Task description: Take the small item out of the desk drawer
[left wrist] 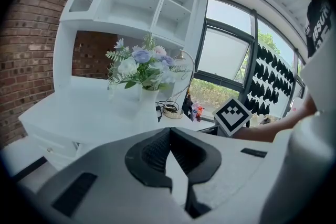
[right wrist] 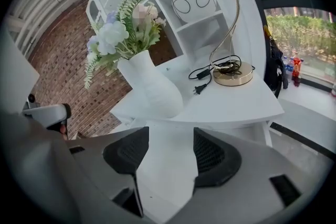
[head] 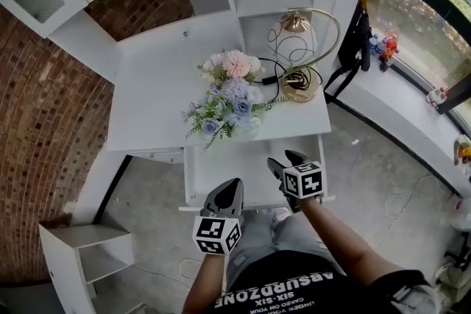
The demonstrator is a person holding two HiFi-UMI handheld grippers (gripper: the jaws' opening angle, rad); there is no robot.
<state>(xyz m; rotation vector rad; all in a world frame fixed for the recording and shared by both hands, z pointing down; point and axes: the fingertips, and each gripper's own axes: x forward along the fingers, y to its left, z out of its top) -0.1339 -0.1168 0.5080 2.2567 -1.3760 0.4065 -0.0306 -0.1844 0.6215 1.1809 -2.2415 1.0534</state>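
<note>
1. Left claw shut and empty; right claw wide open, above the open drawer.
2. Small item not seen inside.
3. Could miss by grabbing blind, or knock the flowers.

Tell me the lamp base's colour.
Shiny gold; the lamp base shows best in the right gripper view.

We wear a black T-shirt with white block lettering across it and smaller white lines beneath. Just beyond the T-shirt, pale blue-grey denim covers our legs. Farther beyond the T-shirt, the left gripper and right gripper are grey with black ribbed pads, each carrying a white cube printed with black square markers.
</note>
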